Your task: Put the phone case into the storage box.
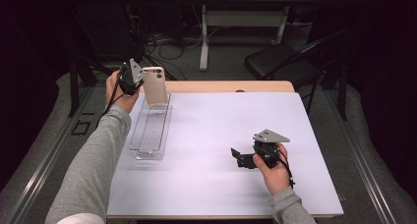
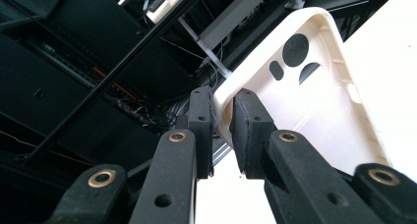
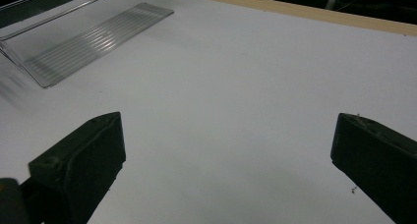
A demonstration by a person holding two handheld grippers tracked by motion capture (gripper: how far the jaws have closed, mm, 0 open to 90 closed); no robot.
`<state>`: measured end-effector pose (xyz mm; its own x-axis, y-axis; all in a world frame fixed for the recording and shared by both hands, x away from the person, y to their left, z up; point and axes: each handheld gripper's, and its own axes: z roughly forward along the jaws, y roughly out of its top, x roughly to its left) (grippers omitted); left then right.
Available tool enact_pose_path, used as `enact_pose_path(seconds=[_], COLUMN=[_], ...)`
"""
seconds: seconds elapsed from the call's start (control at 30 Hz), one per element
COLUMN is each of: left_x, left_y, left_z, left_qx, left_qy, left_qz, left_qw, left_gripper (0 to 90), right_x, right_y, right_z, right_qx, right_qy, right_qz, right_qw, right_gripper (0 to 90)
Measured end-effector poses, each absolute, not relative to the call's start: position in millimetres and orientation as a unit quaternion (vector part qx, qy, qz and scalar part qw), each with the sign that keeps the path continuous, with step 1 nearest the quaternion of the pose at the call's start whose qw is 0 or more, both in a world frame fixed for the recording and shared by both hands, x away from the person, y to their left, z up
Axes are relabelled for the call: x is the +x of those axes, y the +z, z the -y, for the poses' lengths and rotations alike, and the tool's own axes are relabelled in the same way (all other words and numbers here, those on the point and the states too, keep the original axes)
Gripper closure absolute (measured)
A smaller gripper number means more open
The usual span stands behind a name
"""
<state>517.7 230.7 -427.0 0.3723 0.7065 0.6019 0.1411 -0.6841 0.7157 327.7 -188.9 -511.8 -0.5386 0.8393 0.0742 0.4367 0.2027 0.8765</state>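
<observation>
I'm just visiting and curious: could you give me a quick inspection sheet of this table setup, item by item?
Surface: white table top, wooden edge at the far side.
Job's things: cream phone case, held above the far end of a clear tray.
Clutter: nothing seen.
Grippers: left gripper shut on the case's edge; right gripper open, low over bare table.
Cables: one trails from each gripper; more lie on the floor beyond.
Surroundings: dark room, folding chair, another table behind.

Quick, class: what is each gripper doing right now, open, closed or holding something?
Left gripper: shut on the edge of the cream phone case, held above the clear tray.
Right gripper: open, holding nothing, low over the white table.
</observation>
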Motion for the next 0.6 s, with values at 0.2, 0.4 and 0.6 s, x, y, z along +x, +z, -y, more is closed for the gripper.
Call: enact_pose_path(seconds=[0.2, 0.4, 0.6], left_x=[520, 522, 522], left_y=[-436, -445, -449], left_z=[-230, -229, -228], left_qx=[0.775, 0.774, 0.772], left_qy=[0.489, 0.492, 0.494], left_qz=[-0.277, -0.277, -0.277], left_qw=[0.289, 0.287, 0.289], left_gripper=[79.5, 79.5, 79.6], right_x=[328, 328, 328], right_y=[-513, -513, -514], right_z=[189, 189, 189], right_qx=[0.429, 0.428, 0.427], right_qy=[0.463, 0.460, 0.460], right_qz=[-0.745, -0.748, -0.749], right_qw=[0.216, 0.213, 0.213], right_gripper=[0.0, 0.0, 0.0])
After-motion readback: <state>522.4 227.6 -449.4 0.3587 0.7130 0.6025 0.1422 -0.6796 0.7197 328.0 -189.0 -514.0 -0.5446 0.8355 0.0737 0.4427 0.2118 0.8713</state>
